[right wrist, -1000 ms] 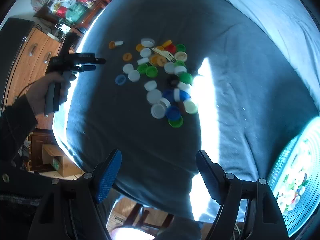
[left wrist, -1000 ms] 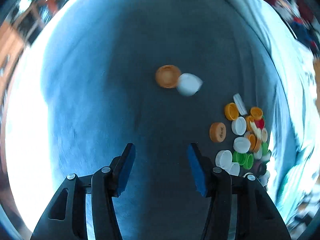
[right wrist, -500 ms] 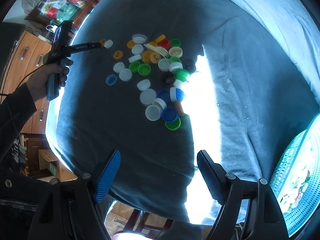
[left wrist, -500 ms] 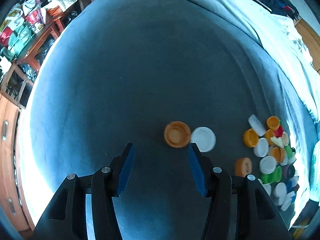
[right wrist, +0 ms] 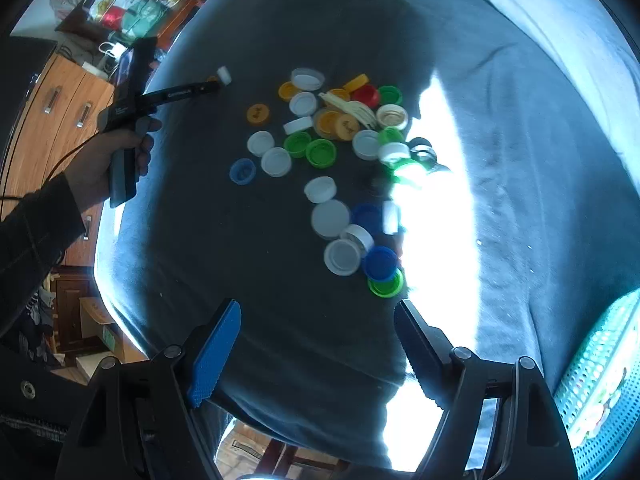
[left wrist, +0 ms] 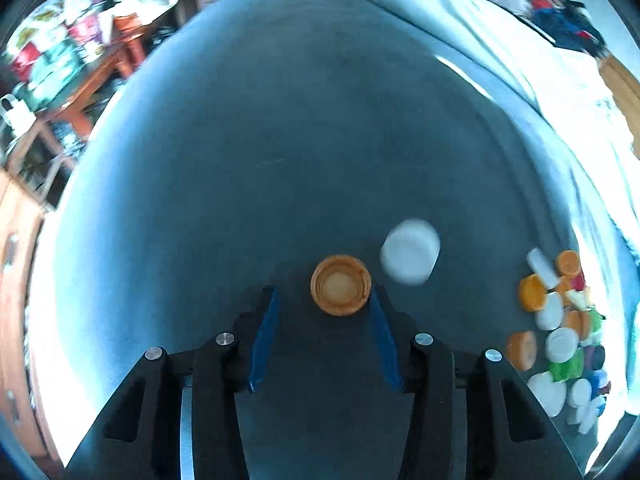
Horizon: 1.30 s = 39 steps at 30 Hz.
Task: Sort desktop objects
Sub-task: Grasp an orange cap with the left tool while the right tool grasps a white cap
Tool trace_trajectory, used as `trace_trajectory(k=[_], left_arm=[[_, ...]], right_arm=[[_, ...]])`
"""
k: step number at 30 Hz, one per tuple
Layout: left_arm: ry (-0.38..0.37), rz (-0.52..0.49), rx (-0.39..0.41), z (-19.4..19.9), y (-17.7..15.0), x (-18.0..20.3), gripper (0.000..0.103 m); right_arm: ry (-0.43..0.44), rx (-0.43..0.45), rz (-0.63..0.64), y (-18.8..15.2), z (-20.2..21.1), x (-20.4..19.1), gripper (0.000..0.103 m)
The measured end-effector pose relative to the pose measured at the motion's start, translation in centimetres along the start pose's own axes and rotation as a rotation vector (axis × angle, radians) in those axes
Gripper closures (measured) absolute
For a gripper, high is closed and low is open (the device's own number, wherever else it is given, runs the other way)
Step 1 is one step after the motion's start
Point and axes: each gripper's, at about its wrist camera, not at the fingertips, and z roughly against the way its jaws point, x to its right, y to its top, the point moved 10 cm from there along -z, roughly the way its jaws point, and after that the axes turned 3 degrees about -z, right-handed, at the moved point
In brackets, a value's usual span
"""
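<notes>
The left tongs [left wrist: 322, 300] have just been closing, not yet pinching the orange cap [left wrist: 340, 285] between them, beside the white cap [left wrist: 409, 251]. Center them first. The right tongs [right wrist: 318, 320] are spread.

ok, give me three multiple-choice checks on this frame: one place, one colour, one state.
1. Where is the upturned orange cap?
A) between the jaw tips of the left gripper
B) in the cap pile
C) in the basket
2. What colour is the lone cap beside it?
A) green
B) white
C) red
3. The right gripper is:
A) shut on a blue cap
B) shut on a fork
C) open, empty

1 A: the cap lies between the left jaws, which have just been closing, with a gap on one side.
2 B: it shows plain white, just right of the orange one.
3 C: its jaws stand wide with nothing between them.
</notes>
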Motion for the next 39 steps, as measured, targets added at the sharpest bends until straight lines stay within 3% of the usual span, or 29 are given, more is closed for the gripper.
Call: trace_trajectory(k=[8,12,13,14,17,26,32,38,39], left_arm=[[-0.027,-0.054,0.030,0.4,-0.5,0.3,0.062],[-0.035,-0.031,0.051,0.7,-0.7,-0.5,0.062],[-0.042,-0.025,0.050,0.7,-0.5,-0.6,0.066],[-0.039,-0.014,0.051,0.7,-0.4,-0.7,0.078],[-0.056,0.034,0.072,2.0,-0.1,-1.4,0.078],[-0.027,0.169,0.112,8.5,-2.4,-3.9,0.078],[-0.028,0.248,0.078,9.6,-4.7,-4.8,0.078],[-0.033,0.276,0.061,9.0,-5.0,-5.0,0.078],[-0.037,0.280,0.060,8.9,-4.9,-5.0,0.078]], right_arm=[[0.024,0.002,0.060,1.7,-1.1,-2.1,0.020],[0.040,0.070,0.112,4.1,-1.0,-3.5,0.026],[0.040,0.086,0.127,4.7,-1.0,-3.8,0.028],[0.041,0.105,0.148,5.7,-1.2,-4.3,0.033],[0.051,0.136,0.200,8.7,-2.4,-5.7,0.046],[0.093,0.211,0.300,21.9,-9.2,-12.5,0.048],[0.037,0.194,0.337,27.2,-14.2,-14.6,0.048],[-0.044,0.140,0.386,28.3,-17.8,-14.6,0.049],[-0.062,0.143,0.397,28.3,-17.9,-14.6,0.053]])
